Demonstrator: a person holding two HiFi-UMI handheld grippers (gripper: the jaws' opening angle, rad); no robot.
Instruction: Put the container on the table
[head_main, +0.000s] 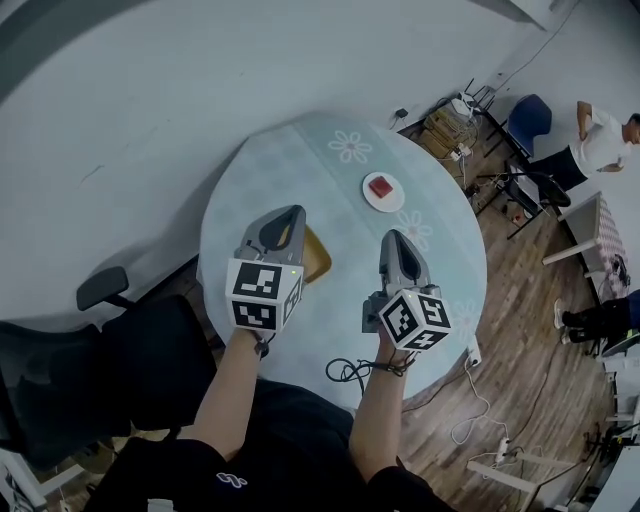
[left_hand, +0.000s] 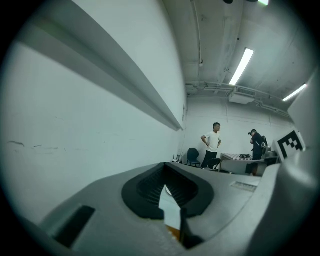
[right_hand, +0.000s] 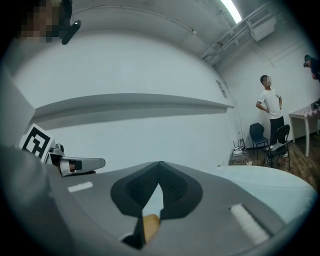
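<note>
**Fig.** Both tongs held over the round table (head_main: 250, 200), seen from above.

- **Task thing:** The only clear container, a white round dish (head_main: 383, 191) w/ a red piece on it, sat on the cloth almost straight ahead of the right gripper (head_main: 393, 240), apart from its tips. Being round, it had no long axis.
- **Nearer hand:** The right gripper was nearer. From the left gripper (head_main: 288, 215) the dish lay ahead & off to the right.
- **Other object:** A tan curved object (head_main: 317, 256) lay between the two tools, partly under the left one. I couldn't tell whether it was a second container.
- **Jaws:** The L pair met at the tips w/ nothing clamped, and only a sliver of table & something orange showed through the gap behind them. The R pair was likewise tip-to-tip & empty, w/ a tan patch in its gap.
- **Pose:** Both forearms ran forward roughly parallel, tools pointing away across the table, marker cubes toward the wearer.
- **Judgement:** The dish already rested on the table, so any reach would probably suit the R hand.
</note>
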